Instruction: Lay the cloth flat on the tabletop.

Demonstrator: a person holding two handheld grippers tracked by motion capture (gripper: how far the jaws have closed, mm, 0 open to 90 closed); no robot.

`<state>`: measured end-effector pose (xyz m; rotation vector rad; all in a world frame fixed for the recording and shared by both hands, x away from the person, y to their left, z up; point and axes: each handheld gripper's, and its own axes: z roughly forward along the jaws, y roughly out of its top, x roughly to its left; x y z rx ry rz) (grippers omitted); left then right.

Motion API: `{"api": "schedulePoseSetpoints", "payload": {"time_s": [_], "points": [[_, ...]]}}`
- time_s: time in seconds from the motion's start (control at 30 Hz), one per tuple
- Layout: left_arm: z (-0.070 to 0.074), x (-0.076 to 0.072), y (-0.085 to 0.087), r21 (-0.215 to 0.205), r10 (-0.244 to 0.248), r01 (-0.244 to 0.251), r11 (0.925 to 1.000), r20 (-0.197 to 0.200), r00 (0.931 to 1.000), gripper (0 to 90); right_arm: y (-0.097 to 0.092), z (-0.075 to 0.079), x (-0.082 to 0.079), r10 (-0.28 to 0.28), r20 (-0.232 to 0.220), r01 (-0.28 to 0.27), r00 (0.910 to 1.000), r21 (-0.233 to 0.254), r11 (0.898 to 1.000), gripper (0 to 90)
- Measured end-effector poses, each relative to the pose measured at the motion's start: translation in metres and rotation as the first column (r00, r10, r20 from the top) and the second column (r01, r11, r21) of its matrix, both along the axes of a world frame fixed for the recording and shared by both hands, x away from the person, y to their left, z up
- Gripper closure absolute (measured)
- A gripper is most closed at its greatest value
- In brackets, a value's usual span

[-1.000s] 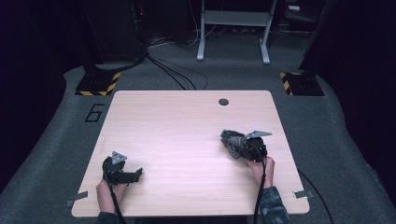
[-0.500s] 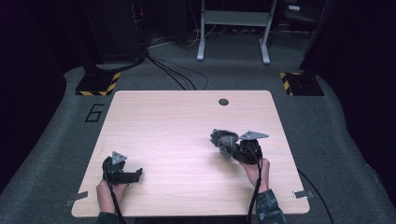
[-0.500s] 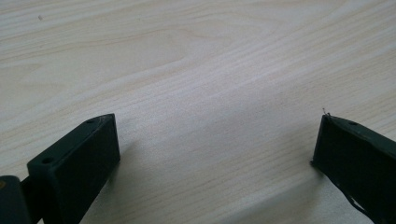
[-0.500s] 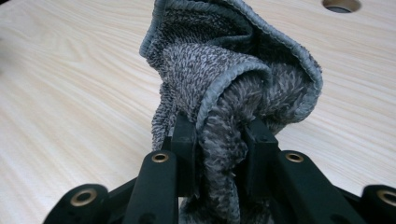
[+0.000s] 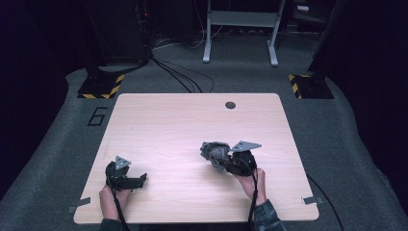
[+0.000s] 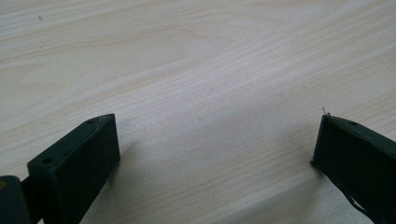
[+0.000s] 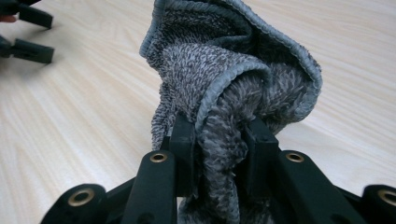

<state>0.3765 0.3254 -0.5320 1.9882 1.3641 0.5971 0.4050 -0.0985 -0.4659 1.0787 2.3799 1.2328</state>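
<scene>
A crumpled grey towel (image 5: 214, 153) hangs bunched just above the wooden table (image 5: 192, 125), right of centre. My right gripper (image 5: 226, 161) is shut on it; in the right gripper view the two black pads (image 7: 183, 140) pinch a thick fold of the towel (image 7: 233, 84). My left gripper (image 5: 139, 180) rests near the table's front left corner, open, with its jaws wide apart over bare wood (image 6: 210, 116) and nothing between them. The left gripper (image 7: 28, 32) also appears far off at the upper left of the right gripper view.
A small dark round hole (image 5: 230, 105) sits near the table's far edge. Beyond the table lie floor cables (image 5: 178, 77) and a metal stand (image 5: 240, 33). A number six (image 5: 97, 117) is marked on the floor at the left.
My right gripper has carried the towel leftward toward the table's middle and slightly up. The left gripper has stayed in place.
</scene>
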Motion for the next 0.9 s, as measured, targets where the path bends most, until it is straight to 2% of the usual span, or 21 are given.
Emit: {"api": "schedulePoseSetpoints", "payload": {"time_s": [0.3,0.4,0.53,0.67,0.7,0.73,0.77,0.83,0.87,0.9], "points": [[0.000,0.000,0.000,-0.001,0.000,0.000,1.0000,0.000,1.0000,0.2,0.026,-0.017,-0.010,0.074,-0.039,-0.075,0.9965,-0.049,0.996,68.4],[0.001,0.000,0.001,0.000,-0.006,0.006,1.0000,-0.011,0.9999,0.2,0.033,-0.027,-0.009,0.096,-0.056,-0.101,0.9938,-0.091,0.991,66.8],[0.001,0.000,0.001,0.001,-0.007,0.007,1.0000,-0.014,0.9999,0.2,0.036,-0.034,-0.009,0.102,-0.072,-0.108,0.9922,-0.091,0.990,66.4],[0.000,0.000,0.000,-0.001,-0.003,0.003,1.0000,-0.005,1.0000,0.2,0.033,-0.033,-0.007,0.108,-0.077,-0.114,0.9912,-0.086,0.990,59.9],[0.000,0.000,0.000,-0.003,0.000,0.000,1.0000,-0.005,1.0000,0.2,0.032,-0.032,-0.007,0.097,-0.082,-0.104,0.9919,-0.082,0.991,51.5],[0.000,0.000,0.000,-0.003,0.000,0.000,1.0000,-0.005,1.0000,0.1,0.032,-0.032,-0.007,0.097,-0.082,-0.104,0.9919,-0.082,0.991,51.5],[0.000,0.001,-0.002,-0.004,0.018,-0.018,0.9998,0.000,0.9998,0.1,0.030,-0.031,-0.007,0.089,-0.083,-0.095,0.9926,-0.069,0.993,41.9],[0.000,0.002,-0.002,-0.003,0.021,-0.021,0.9998,-0.004,0.9998,0.0,0.026,-0.028,-0.008,0.082,-0.070,-0.087,0.9941,-0.066,0.994,35.4],[0.003,0.003,-0.004,0.007,0.022,-0.022,0.9997,-0.031,0.9993,0.0,0.024,-0.026,-0.009,0.073,-0.069,-0.077,0.9949,-0.058,0.995,33.0],[0.003,0.003,-0.004,0.007,0.022,-0.022,0.9997,-0.031,0.9993,0.0,0.022,-0.024,-0.009,0.071,-0.061,-0.074,0.9956,-0.051,0.996,30.8]]}}
